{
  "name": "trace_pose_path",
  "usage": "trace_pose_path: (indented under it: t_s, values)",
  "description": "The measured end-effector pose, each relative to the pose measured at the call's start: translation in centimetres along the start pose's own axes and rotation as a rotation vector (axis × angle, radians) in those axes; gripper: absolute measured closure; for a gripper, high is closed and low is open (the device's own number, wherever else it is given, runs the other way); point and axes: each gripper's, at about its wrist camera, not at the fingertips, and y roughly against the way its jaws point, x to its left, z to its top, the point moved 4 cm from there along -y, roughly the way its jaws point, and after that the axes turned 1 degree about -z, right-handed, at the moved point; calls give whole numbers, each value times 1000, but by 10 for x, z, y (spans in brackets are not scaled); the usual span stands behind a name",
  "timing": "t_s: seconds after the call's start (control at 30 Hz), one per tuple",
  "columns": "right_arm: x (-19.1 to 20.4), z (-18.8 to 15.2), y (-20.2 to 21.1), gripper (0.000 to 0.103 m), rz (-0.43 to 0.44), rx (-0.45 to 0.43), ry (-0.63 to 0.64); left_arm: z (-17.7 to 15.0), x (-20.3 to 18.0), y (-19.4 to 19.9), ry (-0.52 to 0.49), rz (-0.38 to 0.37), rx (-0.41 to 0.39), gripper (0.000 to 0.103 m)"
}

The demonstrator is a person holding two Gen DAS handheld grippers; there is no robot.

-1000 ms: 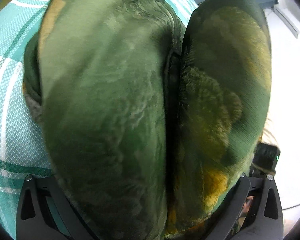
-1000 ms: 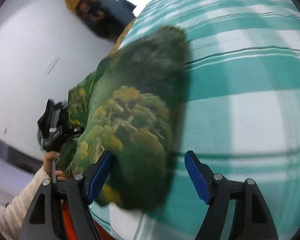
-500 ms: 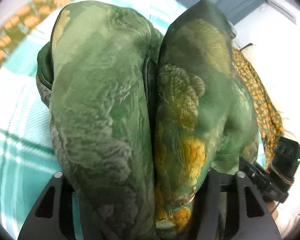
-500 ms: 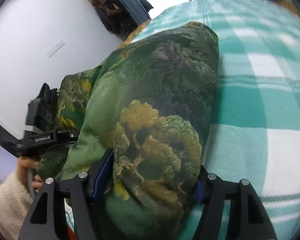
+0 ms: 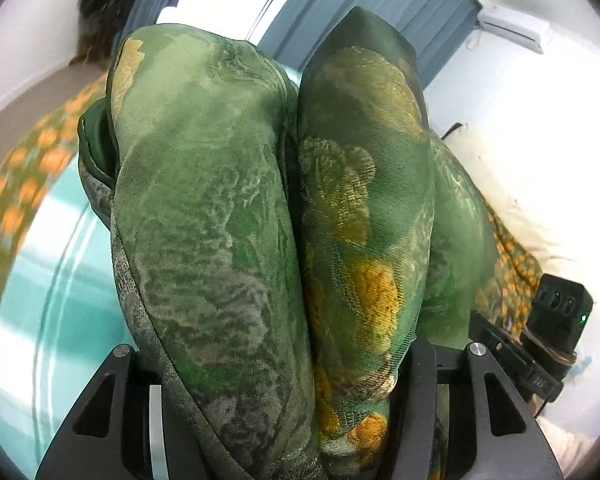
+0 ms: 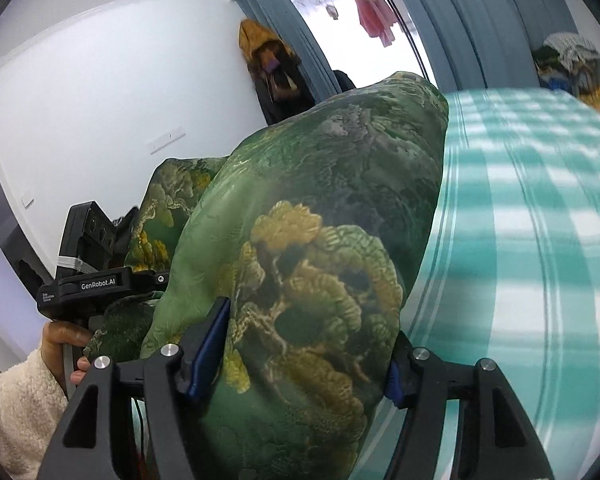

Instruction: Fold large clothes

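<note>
Both grippers, left [image 5: 296, 412] and right [image 6: 304, 364], now clamped on thick green-and-gold brocade garment [image 6: 320, 240], raised clear of teal checked bedspread [image 6: 540, 240]; fold-over imminent.

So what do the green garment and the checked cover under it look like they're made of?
Green garment: looks like a woven brocade or jacquard with a soft satin sheen; the gold and grey landscape pattern seems woven in, and it bulges in thick, stiff folds. Silk or synthetic, I cannot tell.
Checked cover: looks like matte woven cotton or a blend, teal and white, with a fine grainy weave; blur hides detail.
</note>
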Motion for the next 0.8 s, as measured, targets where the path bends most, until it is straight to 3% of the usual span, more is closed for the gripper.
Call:
trace_pose_path:
  t_s: [0.13,0.2,0.27,0.3,0.33,0.37,0.4,0.43,0.5,0.6,0.67,0.73,0.8]
  values:
    - [-46,31,-30,37,34,3,-36,32,8,-53,10,-15,16,46]
    - [-72,30,-48,37,43,30,-84,28,20,-88,12,-5,64,40]
    - [-99,19,-71,34,44,86,-149,13,37,-129,27,34,141,26]
    - [-119,5,-89,29,35,150,-212,0,52,-156,50,56,203,26]
    - [-134,-7,-103,25,18,211,-271,-17,69,-180,82,89,267,18]
    - [-152,-29,-119,22,-13,301,-351,-25,78,-187,108,77,266,6]
    - [-171,-50,-127,12,-40,340,-444,-28,86,-186,152,29,227,4]
    - [-178,-58,-121,3,9,287,-519,-26,88,-179,185,-10,200,4]
    - [-169,-56,-103,1,-21,236,-499,-24,82,-157,179,-2,174,4]
    - [-140,-42,-61,1,-130,148,-371,-10,57,-115,-13,159,92,5]
    - [-118,-33,-33,1,-254,104,-253,-9,28,-84,-168,274,34,1]
    - [-91,-25,-6,1,-443,87,-103,-19,-2,-62,-280,395,-14,1]
    - [-89,-22,2,1,-584,72,-16,-30,18,-35,-322,473,-33,1]
